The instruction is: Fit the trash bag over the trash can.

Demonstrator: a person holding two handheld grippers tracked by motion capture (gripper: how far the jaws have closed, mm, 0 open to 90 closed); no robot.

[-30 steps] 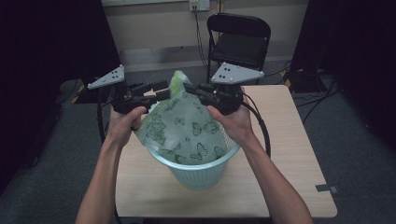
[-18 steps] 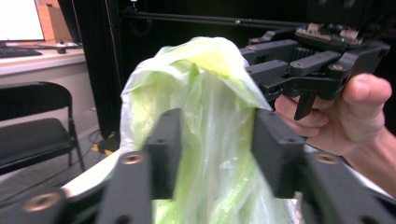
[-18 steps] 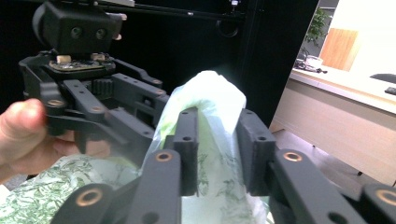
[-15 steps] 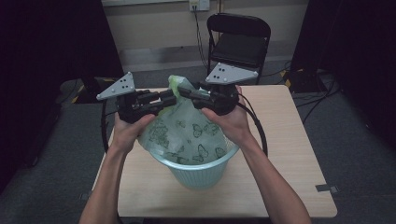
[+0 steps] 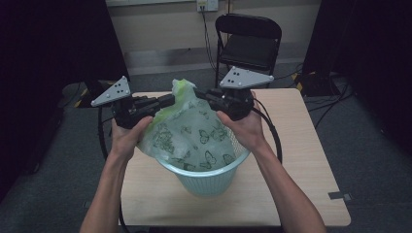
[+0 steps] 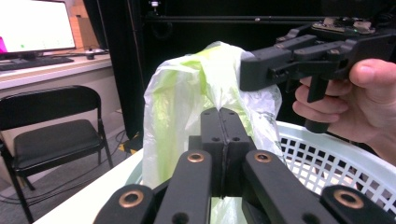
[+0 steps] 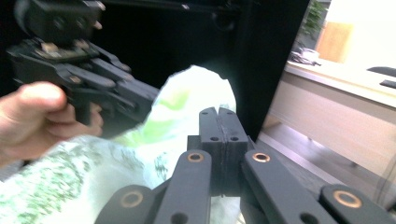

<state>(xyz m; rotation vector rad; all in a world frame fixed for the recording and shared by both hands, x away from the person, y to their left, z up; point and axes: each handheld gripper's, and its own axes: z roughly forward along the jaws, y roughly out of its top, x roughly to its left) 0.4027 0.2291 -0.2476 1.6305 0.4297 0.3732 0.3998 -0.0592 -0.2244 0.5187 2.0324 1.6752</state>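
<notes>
both tongs, left tongs (image 5: 167, 101) and right tongs (image 5: 199, 92), clamped on the butterfly bag (image 5: 194, 131) top, mesh basket (image 5: 214, 177) near the desk (image 5: 301, 165) front edge, bare desk either side

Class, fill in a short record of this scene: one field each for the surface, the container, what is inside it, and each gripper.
surface: wooden table
container: pale blue mesh basket standing on the table
inside it: green plastic bag printed with butterflies, its top gathered above the rim
left gripper: jaws shut on the bag's top
right gripper: jaws shut on the bag's top, from the opposite side
behind table: black folding chair
</notes>
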